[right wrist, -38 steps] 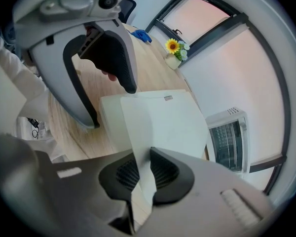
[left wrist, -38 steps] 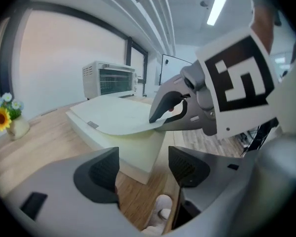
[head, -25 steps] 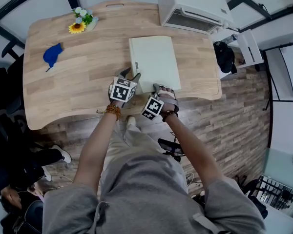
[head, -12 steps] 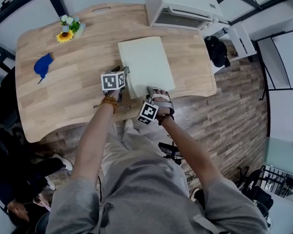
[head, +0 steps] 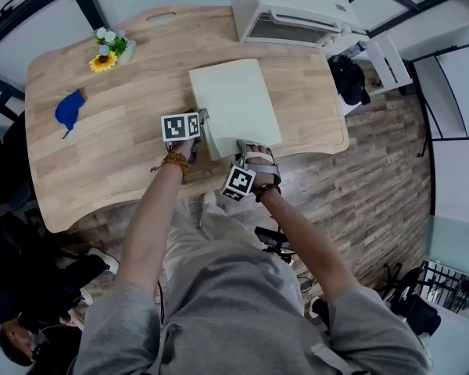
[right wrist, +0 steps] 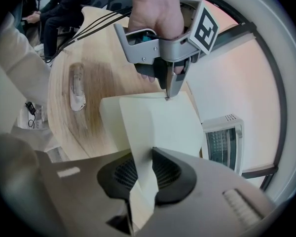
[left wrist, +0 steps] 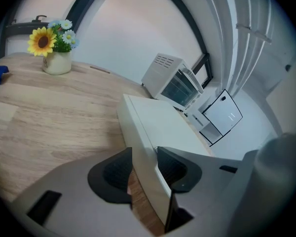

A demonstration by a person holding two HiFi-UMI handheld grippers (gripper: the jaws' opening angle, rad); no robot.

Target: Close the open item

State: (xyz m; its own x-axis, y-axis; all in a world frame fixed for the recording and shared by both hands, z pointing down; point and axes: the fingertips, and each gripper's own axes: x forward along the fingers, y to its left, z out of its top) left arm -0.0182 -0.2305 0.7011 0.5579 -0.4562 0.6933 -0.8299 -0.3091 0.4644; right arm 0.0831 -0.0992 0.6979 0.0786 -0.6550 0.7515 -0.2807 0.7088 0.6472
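The left claw (left wrist: pixel 144 169) has just clamped a corner of the white box (head: pixel 236 100). The right claw (right wrist: pixel 140 177), pinching its front lip, is easing open, so the lid looks down.

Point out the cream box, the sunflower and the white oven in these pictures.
cream box (head: pixel 234 100): head view, middle of its top face.
sunflower (left wrist: pixel 41 41): left gripper view, centre of the yellow bloom.
white oven (head: pixel 293 2): head view, its top panel.

Cream box (head: pixel 234 100), pale wood-grain table (head: pixel 117 147), blue cloth (head: pixel 68 109), yellow sunflower (head: pixel 103 61), white oven (head: pixel 289 6)
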